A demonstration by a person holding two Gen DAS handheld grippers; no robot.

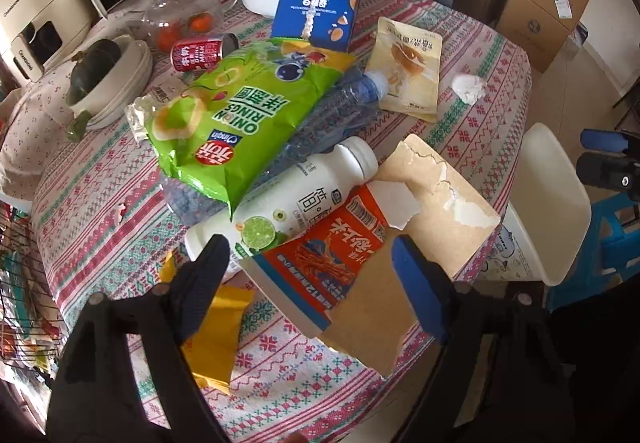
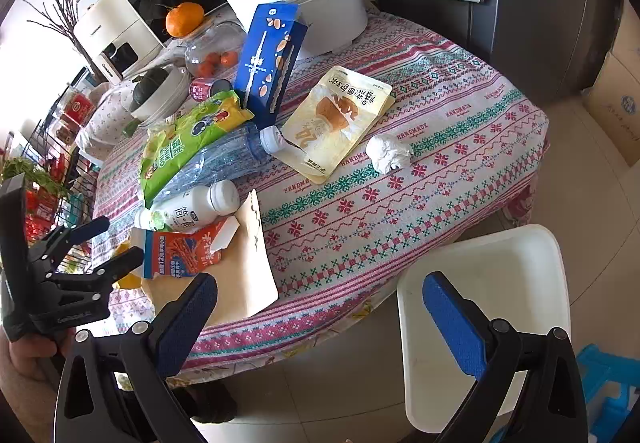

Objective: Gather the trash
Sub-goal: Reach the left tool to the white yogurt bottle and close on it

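Round desk (image 2: pixel 460 147), covered in a red, green and white patterned cloth: it carried all the litter listed below.

White rectangular plastic bin (image 2: pixel 484 327): stood on the floor just beside the desk's edge, under my right tool.

Torn brown cardboard carton with an orange and blue printed face (image 1: pixel 360 255): lay flattened at the near edge of the desk, partly overhanging it.

Green onion-ring snack bag (image 1: pixel 236 123): lay over a crushed clear blue plastic bottle (image 2: pixel 224 159).

Upright blue biscuit box (image 2: pixel 270 59): stood behind the bag.

White yoghurt bottle with a lime picture (image 1: pixel 296 195): lay on its side, touching the carton.

Pale yellow bread pouch (image 2: pixel 336 123): lay flat near mid-desk.

Crumpled white tissue (image 2: pixel 388 155): lay apart, just beside the pouch.

My left tool (image 1: pixel 316 267): fingers spread wide over the carton, holding nothing.

My right tool (image 2: pixel 324 311): fingers likewise spread, empty, at the desk's edge above the bin.
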